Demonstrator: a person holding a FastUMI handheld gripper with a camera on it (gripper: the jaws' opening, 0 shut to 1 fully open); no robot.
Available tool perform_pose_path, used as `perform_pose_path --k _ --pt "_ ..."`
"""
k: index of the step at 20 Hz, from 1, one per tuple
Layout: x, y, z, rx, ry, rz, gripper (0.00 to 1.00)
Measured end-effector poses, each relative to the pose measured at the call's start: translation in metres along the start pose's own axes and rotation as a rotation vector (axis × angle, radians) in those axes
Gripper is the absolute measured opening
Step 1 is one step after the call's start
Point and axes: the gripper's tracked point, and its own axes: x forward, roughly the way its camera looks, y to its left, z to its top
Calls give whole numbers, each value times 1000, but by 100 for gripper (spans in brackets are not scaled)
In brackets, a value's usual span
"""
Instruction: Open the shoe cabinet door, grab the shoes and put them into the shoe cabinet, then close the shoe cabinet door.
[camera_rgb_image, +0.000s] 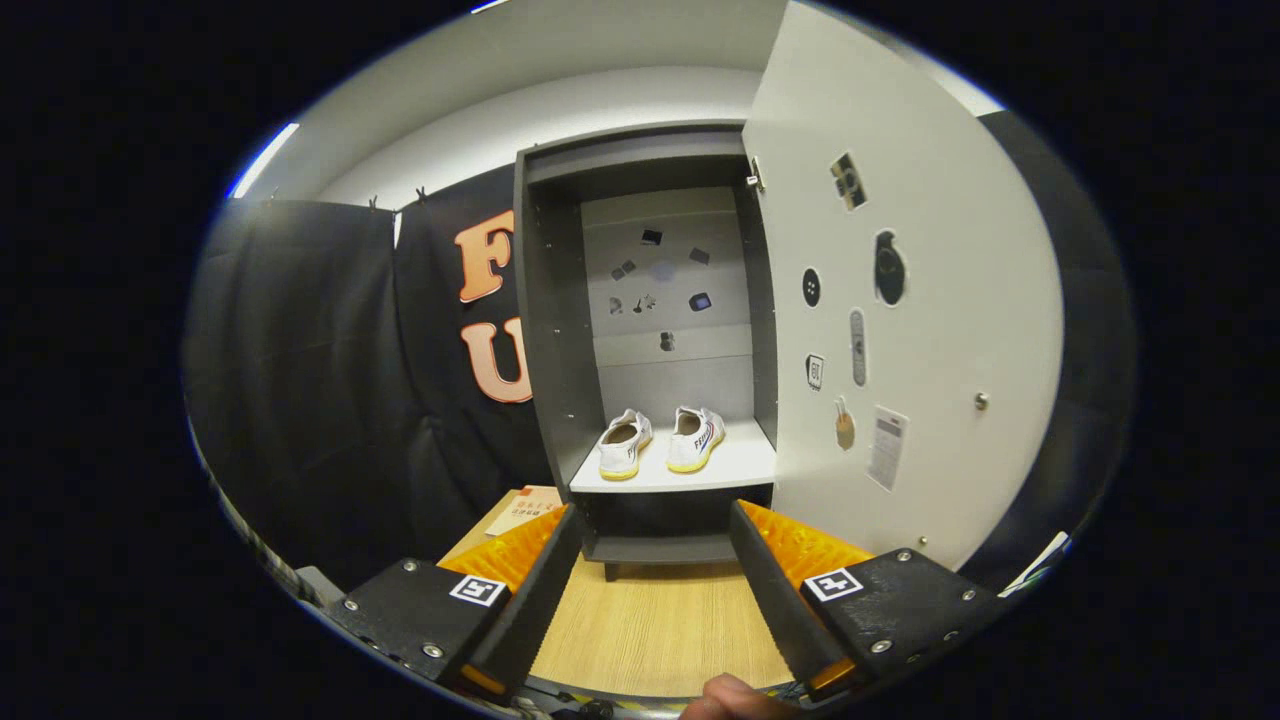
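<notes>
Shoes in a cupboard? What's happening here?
A person holds a gripper, with a bit of their hand showing behind it. Its fingers are open and hold nothing. Two white shoes sit side by side on the shelf inside the cabinet, beyond the fingers. The door stands open to the right. It looks like closing the door is what's left.

Red and dark lettering is seen on the side of the right shoe (695, 438), too small to be read. Print on the door's (900, 330) stickers and on the card (527, 508) stays illegible.
</notes>
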Motion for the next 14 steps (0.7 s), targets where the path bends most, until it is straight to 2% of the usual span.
perform_pose_path --k 7,14 --pt "-77 -73 9 29 -83 66 93" --pt "-88 -167 17 43 -132 21 94"
